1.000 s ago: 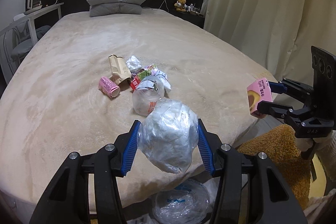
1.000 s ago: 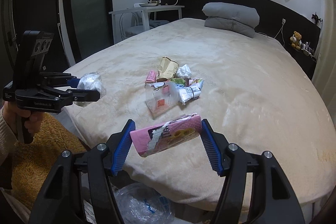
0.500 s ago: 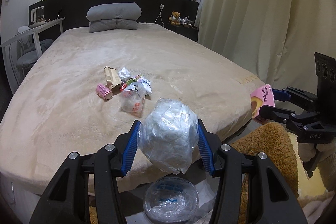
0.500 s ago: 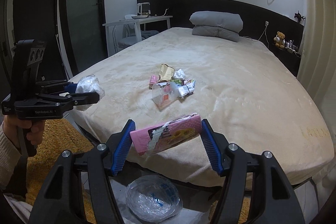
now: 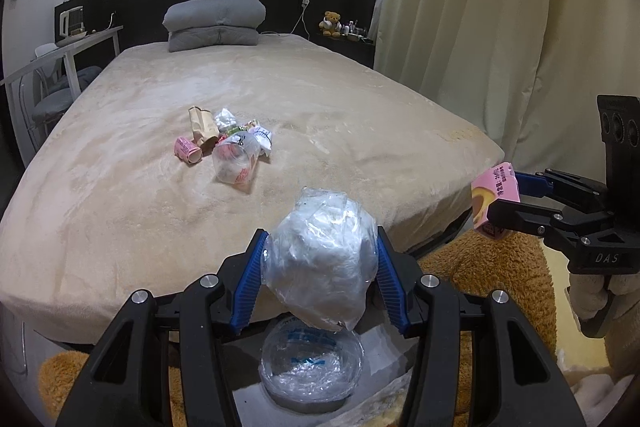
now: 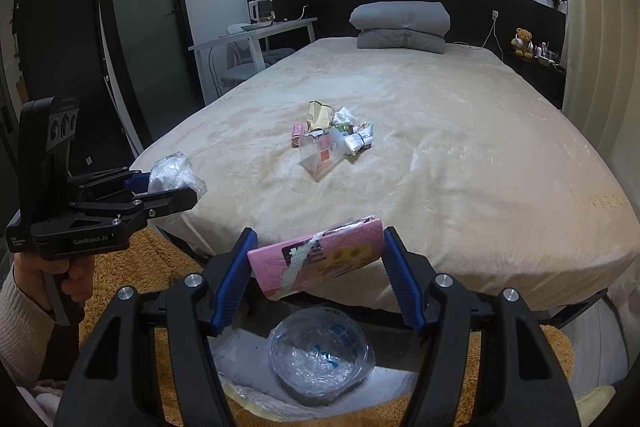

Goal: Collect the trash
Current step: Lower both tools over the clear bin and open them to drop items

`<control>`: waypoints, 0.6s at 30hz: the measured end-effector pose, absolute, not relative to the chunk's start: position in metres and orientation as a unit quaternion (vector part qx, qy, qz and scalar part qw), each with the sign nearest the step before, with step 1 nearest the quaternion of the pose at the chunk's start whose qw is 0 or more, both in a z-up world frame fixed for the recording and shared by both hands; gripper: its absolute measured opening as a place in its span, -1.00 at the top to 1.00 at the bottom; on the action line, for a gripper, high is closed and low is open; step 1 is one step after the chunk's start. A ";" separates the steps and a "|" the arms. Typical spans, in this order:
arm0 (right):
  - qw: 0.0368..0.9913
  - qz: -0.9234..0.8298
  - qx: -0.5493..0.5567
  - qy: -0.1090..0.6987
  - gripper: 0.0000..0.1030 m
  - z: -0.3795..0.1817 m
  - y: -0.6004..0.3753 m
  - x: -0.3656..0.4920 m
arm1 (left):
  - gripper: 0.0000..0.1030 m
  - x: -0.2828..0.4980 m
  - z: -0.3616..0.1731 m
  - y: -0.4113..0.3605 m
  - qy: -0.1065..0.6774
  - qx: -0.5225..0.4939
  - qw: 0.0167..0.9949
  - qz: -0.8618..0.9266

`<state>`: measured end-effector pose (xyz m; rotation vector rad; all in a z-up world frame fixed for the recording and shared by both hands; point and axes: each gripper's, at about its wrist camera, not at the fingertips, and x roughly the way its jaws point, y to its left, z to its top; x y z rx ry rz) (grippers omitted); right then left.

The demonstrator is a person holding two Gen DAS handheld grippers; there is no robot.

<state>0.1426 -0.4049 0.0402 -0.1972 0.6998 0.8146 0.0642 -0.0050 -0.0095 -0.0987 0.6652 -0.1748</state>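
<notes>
Crumpled plastic bag clamped in left gripper, lower centre of frame, above lined bin. Pink carton clamped in right gripper. Remaining trash pile mid-frame on bed.

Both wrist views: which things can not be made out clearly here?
- Trash bin in the left wrist view: the plastic wad and the left gripper cover its far rim.
- Pink carton print, right wrist view: tape crosses it, too small.
- Trash pile on the bed: pieces overlap, count unclear.
</notes>
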 end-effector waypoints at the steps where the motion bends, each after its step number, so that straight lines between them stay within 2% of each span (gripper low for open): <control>1: 0.854 0.386 -0.094 0.337 -0.23 0.037 -0.404 0.143 | 0.02 0.065 -0.013 -0.006 0.331 -0.049 0.938 -0.086; 9: 0.829 0.383 -0.082 0.400 -0.23 0.000 -0.395 0.159 | 0.02 0.082 -0.053 -0.009 0.380 -0.070 0.918 -0.090; 18: 0.790 0.365 -0.079 0.487 -0.23 -0.065 -0.384 0.181 | 0.02 0.109 -0.126 -0.007 0.459 -0.102 0.877 -0.095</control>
